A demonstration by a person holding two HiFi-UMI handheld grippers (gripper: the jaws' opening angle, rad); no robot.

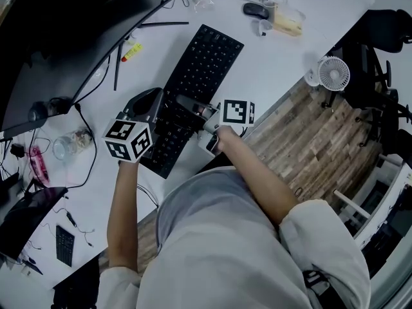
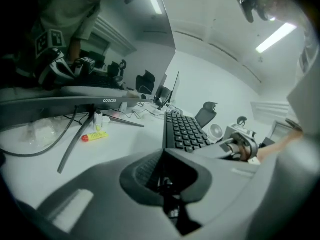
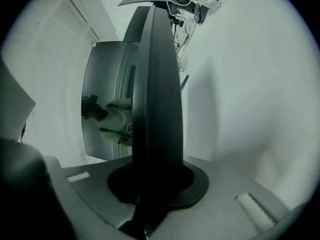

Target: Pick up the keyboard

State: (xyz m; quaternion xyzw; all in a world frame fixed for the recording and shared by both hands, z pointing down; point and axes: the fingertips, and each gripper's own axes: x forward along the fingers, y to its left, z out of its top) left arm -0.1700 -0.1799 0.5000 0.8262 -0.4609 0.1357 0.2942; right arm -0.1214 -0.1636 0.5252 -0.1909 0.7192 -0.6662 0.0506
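We hold the black keyboard (image 1: 205,63) close to its near end with both tools. The left gripper (image 1: 158,108) has its jaws shut tight on the left edge. The right gripper (image 1: 188,106) has its jaws shut tight on the right edge. The rest of the keyboard reaches away from us over the white desk (image 1: 277,56), towards the mouse (image 1: 255,9). We cannot tell if the far end is off the desk yet.

To do this step well, we think both hands should go up together at the same speed. Then the keyboard stays flat and does not twist. We should squeeze firmly, because we hold only one end, and the long part may dip down and slip. We should lift slowly and straight up. That way the far end does not bump the monitor leg (image 1: 117,63) or the yellow tube (image 1: 132,51) beside it.
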